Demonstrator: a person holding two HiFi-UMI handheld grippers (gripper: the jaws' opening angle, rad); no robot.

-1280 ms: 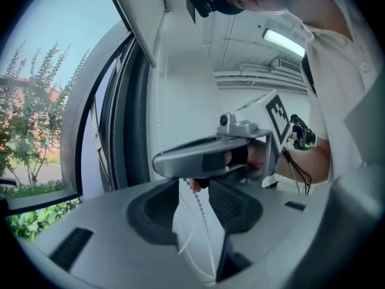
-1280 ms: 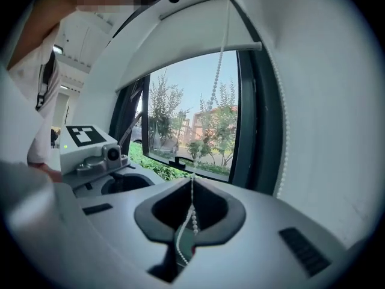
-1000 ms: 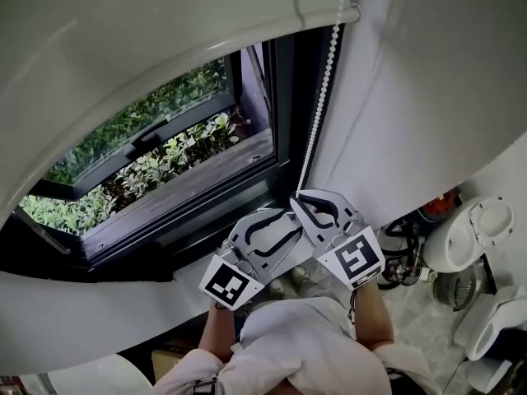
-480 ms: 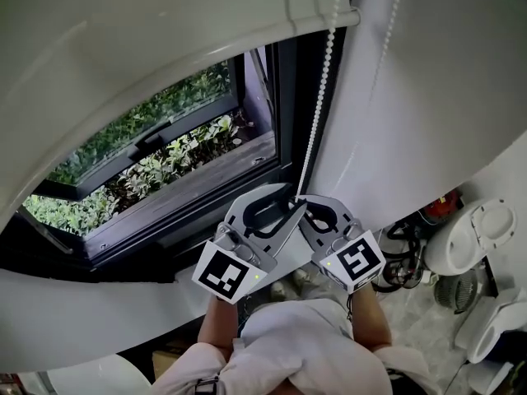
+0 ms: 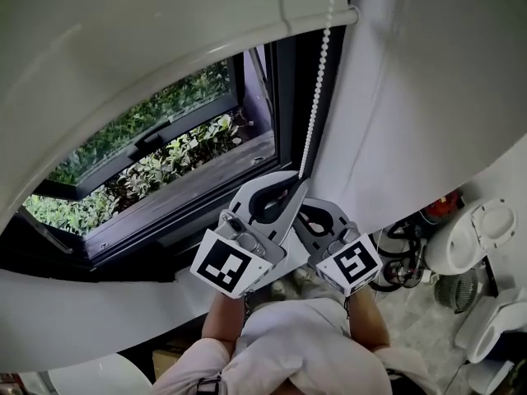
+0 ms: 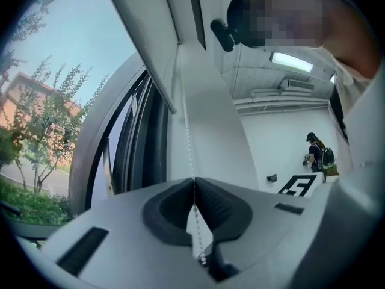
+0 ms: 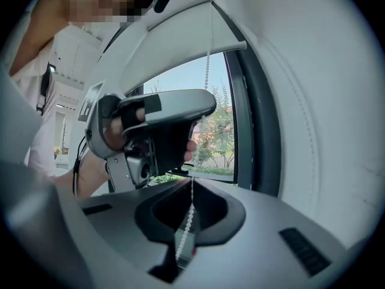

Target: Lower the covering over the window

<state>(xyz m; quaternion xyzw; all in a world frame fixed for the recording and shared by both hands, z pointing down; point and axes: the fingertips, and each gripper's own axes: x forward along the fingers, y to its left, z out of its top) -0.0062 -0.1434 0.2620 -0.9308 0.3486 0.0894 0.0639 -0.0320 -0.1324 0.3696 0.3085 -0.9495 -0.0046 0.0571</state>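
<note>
The bead chain (image 5: 318, 89) is running thin between hard pads, so it could be slipping through if either grip is easing during a pull. A sideways tug could also be dragging it off its wheel at the top of the window frame (image 5: 286, 113), which no view is showing, and jamming the blind (image 5: 165, 31). Pulling the wrong strand would be raising the blind instead of lowering it, and I cannot tell which strand this is.

The left claw (image 5: 294, 186) has just been closing its jaws and is pinching the chain between them, just beside the frame's right post, low down. The right claw (image 5: 306, 214) is clamping the chain directly beneath it. The blind is hanging across the frame's top, covering only the upper glass, well above both claws.
</note>
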